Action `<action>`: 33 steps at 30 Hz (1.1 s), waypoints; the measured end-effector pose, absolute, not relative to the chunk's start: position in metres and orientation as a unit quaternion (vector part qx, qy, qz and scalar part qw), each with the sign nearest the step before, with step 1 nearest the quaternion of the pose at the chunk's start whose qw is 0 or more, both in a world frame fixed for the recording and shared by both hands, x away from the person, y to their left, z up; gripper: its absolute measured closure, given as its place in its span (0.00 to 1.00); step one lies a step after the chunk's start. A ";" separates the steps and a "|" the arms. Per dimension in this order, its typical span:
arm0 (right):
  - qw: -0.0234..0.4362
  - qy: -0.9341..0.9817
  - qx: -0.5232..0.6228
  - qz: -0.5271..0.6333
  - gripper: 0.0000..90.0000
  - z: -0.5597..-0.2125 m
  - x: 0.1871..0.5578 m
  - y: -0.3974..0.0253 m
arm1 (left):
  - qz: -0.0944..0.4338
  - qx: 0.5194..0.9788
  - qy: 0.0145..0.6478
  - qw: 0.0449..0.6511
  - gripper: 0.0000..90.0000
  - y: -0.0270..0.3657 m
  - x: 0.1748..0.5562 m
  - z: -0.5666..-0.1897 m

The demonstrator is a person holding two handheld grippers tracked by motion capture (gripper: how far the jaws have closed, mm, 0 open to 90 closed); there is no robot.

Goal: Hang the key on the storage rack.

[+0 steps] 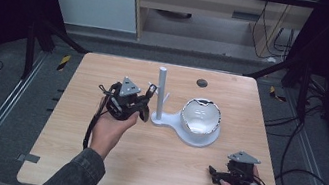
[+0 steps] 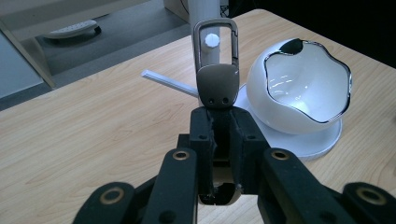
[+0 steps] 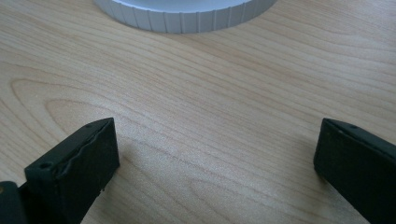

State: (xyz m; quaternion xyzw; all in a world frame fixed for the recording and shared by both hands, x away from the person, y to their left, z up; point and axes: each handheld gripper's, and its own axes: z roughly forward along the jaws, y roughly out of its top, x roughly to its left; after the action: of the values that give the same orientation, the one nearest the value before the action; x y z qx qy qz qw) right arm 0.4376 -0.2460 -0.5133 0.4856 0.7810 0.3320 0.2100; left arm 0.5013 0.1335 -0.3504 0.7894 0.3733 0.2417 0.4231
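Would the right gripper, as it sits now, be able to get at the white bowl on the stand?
Probably yes: the right gripper rests open on bare table, and nothing lies between it and the white bowl. The left gripper, holding a carabiner, is beside the post.

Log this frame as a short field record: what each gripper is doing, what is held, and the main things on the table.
left gripper: shut on the metal carabiner clip, held upright by its solid end
clip position: its loop is lined up with a peg on the white post; whether it is hooked on, cannot tell
right gripper: open, holding nothing, low over the table near the front right corner
stand: white post and white bowl share one white base
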 end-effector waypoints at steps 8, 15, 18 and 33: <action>0.210 0.781 0.486 0.332 0.00 -0.513 0.438 -0.246 | 0.243 0.791 0.372 0.420 0.89 0.132 0.503 -0.352; 0.210 0.781 0.486 0.332 0.00 -0.513 0.438 -0.246 | 0.244 0.789 0.376 0.420 0.89 0.131 0.506 -0.353; 0.210 0.781 0.486 0.332 0.00 -0.513 0.438 -0.246 | 0.242 0.789 0.378 0.419 0.89 0.130 0.508 -0.354; 0.210 0.781 0.486 0.332 0.00 -0.513 0.438 -0.246 | 0.243 0.793 0.378 0.411 0.89 0.121 0.518 -0.360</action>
State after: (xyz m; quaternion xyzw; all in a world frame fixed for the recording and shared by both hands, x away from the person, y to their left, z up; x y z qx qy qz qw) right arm 0.4376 -0.2459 -0.5134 0.4857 0.7809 0.3319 0.2102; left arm 0.5176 0.1208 -0.3597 0.7930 0.3783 0.2425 0.4114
